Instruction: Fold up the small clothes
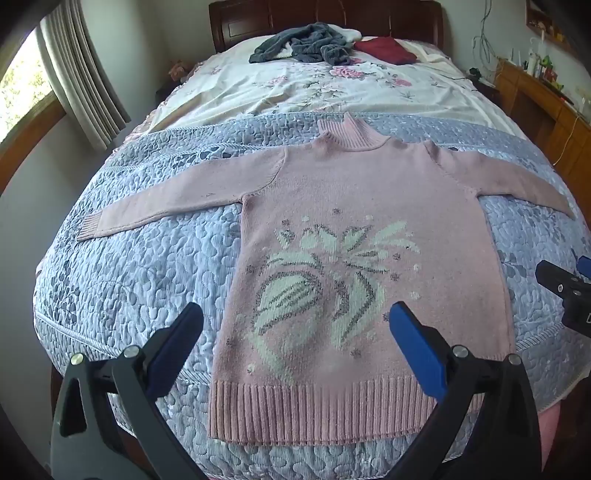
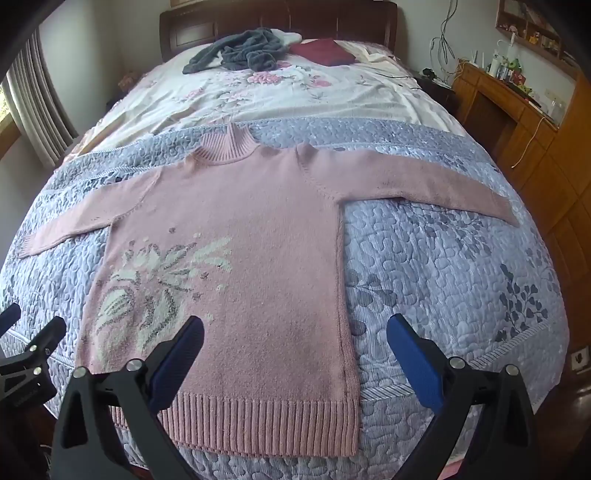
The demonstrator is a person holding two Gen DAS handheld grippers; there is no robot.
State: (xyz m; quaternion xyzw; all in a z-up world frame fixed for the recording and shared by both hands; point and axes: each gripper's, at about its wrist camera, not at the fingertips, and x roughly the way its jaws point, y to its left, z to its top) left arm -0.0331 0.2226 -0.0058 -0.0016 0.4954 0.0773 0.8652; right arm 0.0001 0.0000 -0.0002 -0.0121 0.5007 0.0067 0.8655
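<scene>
A pink sweater (image 1: 354, 236) is seen laid flat, front up, on the blue-grey quilt (image 1: 140, 280) at the foot of the bed, sleeves stretched straight out to both sides. Its long axis is run down the bed: ribbed collar (image 1: 349, 134) pointed toward the dark headboard (image 1: 325, 18), ribbed hem (image 1: 325, 410) nearest the cameras.

From the left wrist view the white flower motif (image 1: 325, 284) is shown whole and centred. In the right wrist view that motif is pushed to the left and partly covered by a finger, while the sweater's right sleeve (image 2: 424, 184) is followed out to its end.

The left gripper (image 1: 295, 350) is held spread wide above the hem, nothing between its blue pads. The right gripper (image 2: 295, 354) is likewise spread and empty, over the hem's right corner.

Up by the headboard a grey garment (image 1: 306, 46) and a dark red one (image 1: 384, 50) are left in a heap. The items on the wooden shelf (image 2: 517, 99) at right are too small to be made out.
</scene>
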